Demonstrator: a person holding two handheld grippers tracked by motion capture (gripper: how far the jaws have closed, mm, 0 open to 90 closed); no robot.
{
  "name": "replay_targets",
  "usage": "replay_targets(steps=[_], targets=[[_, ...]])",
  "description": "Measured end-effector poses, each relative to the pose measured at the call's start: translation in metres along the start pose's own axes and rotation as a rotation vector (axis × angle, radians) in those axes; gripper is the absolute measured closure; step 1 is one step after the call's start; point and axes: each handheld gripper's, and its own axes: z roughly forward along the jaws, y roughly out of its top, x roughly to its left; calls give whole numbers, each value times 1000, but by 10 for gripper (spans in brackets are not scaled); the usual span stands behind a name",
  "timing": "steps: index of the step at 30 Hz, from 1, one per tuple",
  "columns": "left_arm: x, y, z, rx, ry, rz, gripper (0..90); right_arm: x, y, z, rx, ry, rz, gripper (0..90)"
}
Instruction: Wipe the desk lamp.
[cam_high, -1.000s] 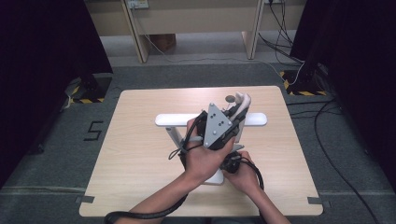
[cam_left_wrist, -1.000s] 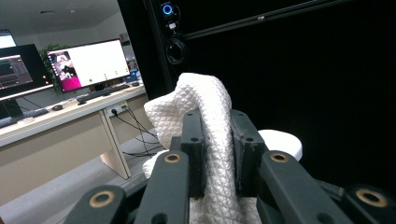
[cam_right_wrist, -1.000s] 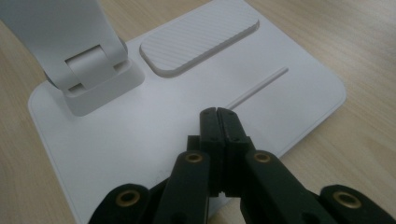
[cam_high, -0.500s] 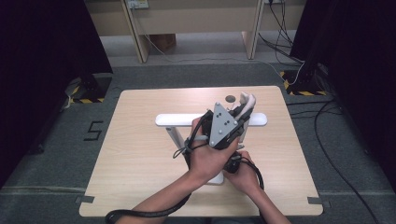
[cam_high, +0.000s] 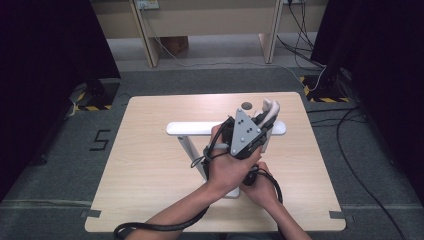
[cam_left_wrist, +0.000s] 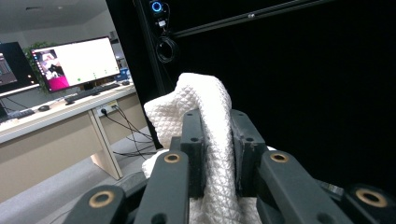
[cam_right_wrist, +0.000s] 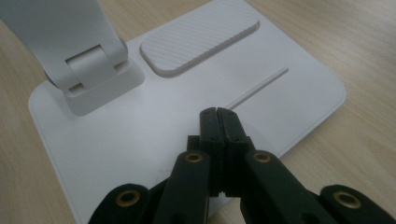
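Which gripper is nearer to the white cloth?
Left. The left gripper is clamped on the cloth, holding it above the rack's bar. The right gripper is shut, low over the white base, apart from it.

Left gripper (cam_high: 264, 118) is raised, angled up and away from the person, jaws clamped on something between the pads (cam_left_wrist: 194, 140). Left forearm crosses over the right hand (cam_high: 260, 187). Right gripper (cam_right_wrist: 217, 114) sits low under it, pointing down and forward, jaws fully closed pad to pad, nothing between them.
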Motion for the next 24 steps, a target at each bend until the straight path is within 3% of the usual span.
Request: replay_targets(steps=[24], targets=[[-18,6,18,0,-54,8,776,0,-1,0,0,1,2,900]])
